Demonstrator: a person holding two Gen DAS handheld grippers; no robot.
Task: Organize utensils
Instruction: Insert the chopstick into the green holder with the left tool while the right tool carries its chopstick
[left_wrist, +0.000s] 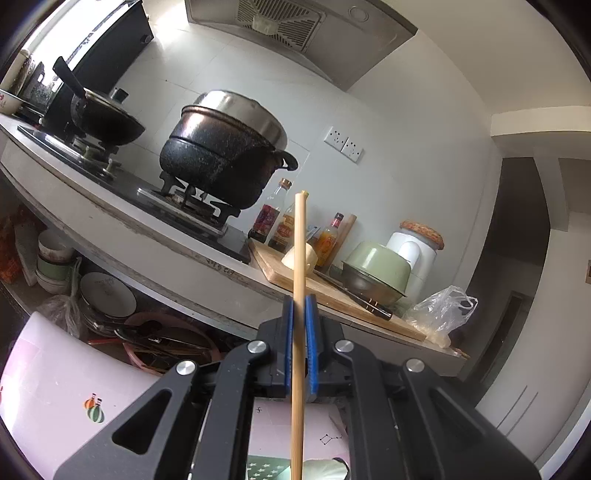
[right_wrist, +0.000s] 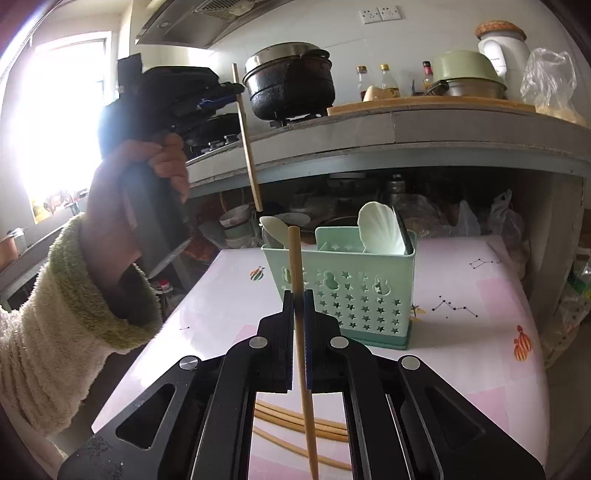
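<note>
Both grippers held chopsticks. The left gripper (left_wrist: 300, 314) had its fingers clamped on one chopstick (left_wrist: 299, 258), raised upright above the bench (right_wrist: 480, 314). The right gripper (right_wrist: 299, 306) gripped a second chopstick (right_wrist: 295, 266) just before the green utensil holder (right_wrist: 343, 291). More chopsticks (right_wrist: 295, 421) lay on the bench.

The right gripper (right_wrist: 300, 295) clamps a pale wooden chopstick (right_wrist: 301, 332) before a mint-green perforated plastic utensil caddy (right_wrist: 354, 291) on the pink-patterned bench (right_wrist: 480, 295); more chopsticks (right_wrist: 295, 424) lie below.
</note>
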